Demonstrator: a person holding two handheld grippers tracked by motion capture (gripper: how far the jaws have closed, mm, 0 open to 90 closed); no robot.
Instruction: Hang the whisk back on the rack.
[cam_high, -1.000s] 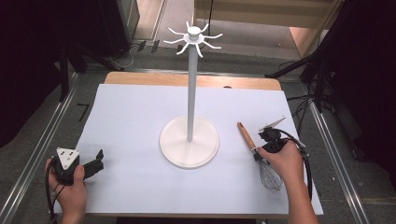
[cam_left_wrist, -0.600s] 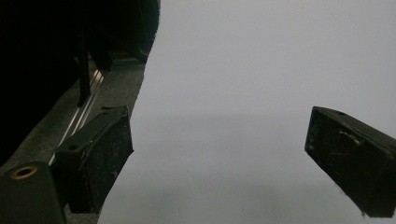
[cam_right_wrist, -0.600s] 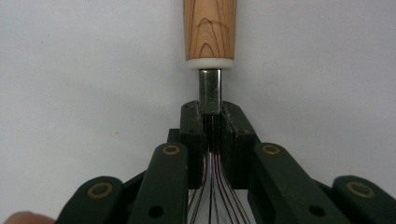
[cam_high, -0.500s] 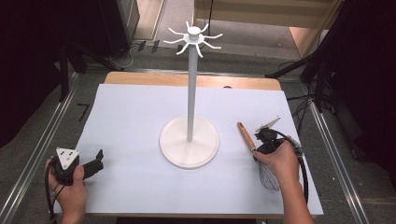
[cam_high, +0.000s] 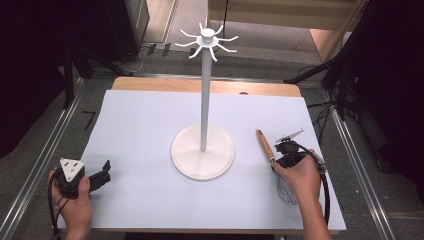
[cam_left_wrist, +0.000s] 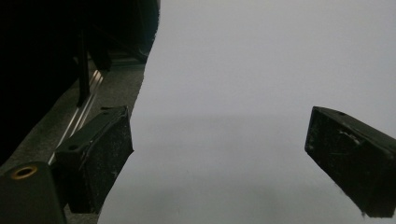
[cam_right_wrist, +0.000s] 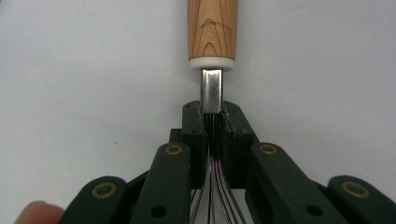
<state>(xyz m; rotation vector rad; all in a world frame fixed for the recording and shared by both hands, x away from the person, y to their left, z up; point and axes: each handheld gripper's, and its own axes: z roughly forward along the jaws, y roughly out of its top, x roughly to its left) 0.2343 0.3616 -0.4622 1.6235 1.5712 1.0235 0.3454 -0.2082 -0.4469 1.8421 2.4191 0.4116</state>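
One whisk (cam_high: 275, 160) lay on the white table sheet (cam_high: 140, 130), right of centre, wooden handle pointing away from the person, wire loops toward them. One right gripper (cam_right_wrist: 212, 122) was pinching the whisk at the neck, jaws pressed together on the wires just below the metal ferrule. Right hand (cam_high: 299, 176) was palm-down over the wire loops, forearm coming in from the bottom edge. One white hook stand (cam_high: 203, 150) stood upright mid-table, just left of the whisk, not touching it; arms at the top too blurred to count. One left gripper (cam_left_wrist: 219, 154) had jaws spread, nothing between them, low at the sheet's near-left corner, left hand (cam_high: 76, 202) wrapped round its body.
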